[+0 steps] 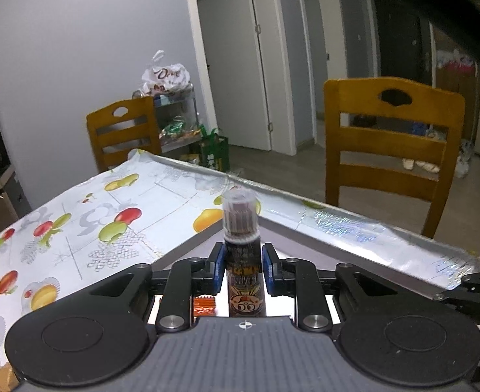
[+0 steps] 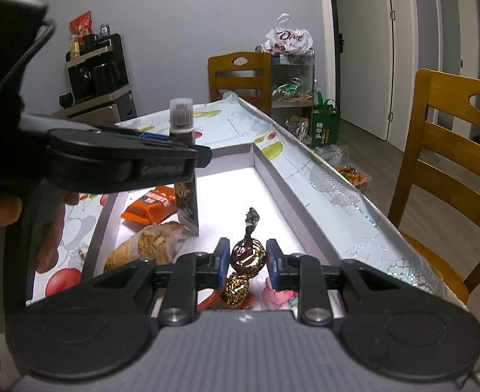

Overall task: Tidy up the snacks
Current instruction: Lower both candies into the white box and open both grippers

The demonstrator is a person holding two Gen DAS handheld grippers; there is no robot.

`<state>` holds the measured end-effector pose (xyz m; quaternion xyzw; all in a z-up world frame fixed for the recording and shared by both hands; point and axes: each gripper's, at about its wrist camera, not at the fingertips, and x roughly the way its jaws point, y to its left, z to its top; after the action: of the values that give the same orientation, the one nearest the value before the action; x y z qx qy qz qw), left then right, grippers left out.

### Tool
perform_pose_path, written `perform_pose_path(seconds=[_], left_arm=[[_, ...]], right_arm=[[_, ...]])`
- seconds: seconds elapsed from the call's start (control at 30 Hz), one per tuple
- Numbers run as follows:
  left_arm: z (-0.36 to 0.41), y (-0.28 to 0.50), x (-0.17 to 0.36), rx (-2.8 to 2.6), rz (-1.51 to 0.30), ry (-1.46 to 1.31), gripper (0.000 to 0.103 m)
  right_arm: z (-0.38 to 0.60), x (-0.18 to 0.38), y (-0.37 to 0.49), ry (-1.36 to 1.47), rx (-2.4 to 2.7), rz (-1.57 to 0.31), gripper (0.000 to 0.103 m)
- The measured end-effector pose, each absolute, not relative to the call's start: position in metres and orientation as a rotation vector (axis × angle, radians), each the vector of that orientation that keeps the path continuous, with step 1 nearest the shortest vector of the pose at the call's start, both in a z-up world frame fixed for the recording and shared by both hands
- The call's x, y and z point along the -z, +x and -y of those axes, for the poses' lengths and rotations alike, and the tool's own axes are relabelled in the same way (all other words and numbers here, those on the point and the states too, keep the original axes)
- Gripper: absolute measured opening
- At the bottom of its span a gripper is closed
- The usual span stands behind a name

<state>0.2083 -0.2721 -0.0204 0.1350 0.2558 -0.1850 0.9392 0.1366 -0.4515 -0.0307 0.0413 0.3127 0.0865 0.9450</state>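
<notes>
My left gripper [image 1: 243, 256] is shut on a tall dark snack tube [image 1: 244, 281] with a clear cap full of brown sticks. In the right wrist view the same tube [image 2: 181, 121] stands upright with its base inside the shallow white box [image 2: 285, 183]. My right gripper [image 2: 247, 252] is shut on a brown foil-wrapped candy [image 2: 248, 256], held just above the box floor. A gold-wrapped candy [image 2: 236, 289] lies under it. An orange packet [image 2: 151, 204] and a bag of crunchy snack [image 2: 148, 245] lie in the box's left part.
The fruit-print tablecloth [image 1: 76, 215] covers the table. Wooden chairs [image 1: 393, 143] stand on the far side and at the end. A cart with a white Dove bag [image 2: 289, 40], a green bag [image 2: 325, 124] and a clear tub of sweets [image 2: 354, 174] sit beyond the table edge.
</notes>
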Motion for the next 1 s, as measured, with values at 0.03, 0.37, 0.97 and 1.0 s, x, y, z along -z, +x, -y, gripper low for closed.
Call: perform_pose_path(seconds=[0.03, 0.37, 0.97, 1.0], left_arm=[[0.274, 0.209, 0.023, 0.372, -0.530, 0.284, 0.026], [0.275, 0.218, 0.045, 0.364, -0.627, 0.274, 0.029], [0.266, 0.207, 0.038, 0.383, -0.599, 0.218, 0.067], [0.264, 0.205, 0.037, 0.388, -0.591, 0.212, 0.076]], right_arm=[[0.450, 0.031, 0.138, 0.079, -0.178, -0.640, 0.023], [0.447, 0.038, 0.144, 0.069, -0.176, -0.654, 0.023], [0.448, 0.042, 0.151, 0.086, -0.165, -0.661, 0.039], [0.447, 0.042, 0.150, 0.081, -0.166, -0.659, 0.045]])
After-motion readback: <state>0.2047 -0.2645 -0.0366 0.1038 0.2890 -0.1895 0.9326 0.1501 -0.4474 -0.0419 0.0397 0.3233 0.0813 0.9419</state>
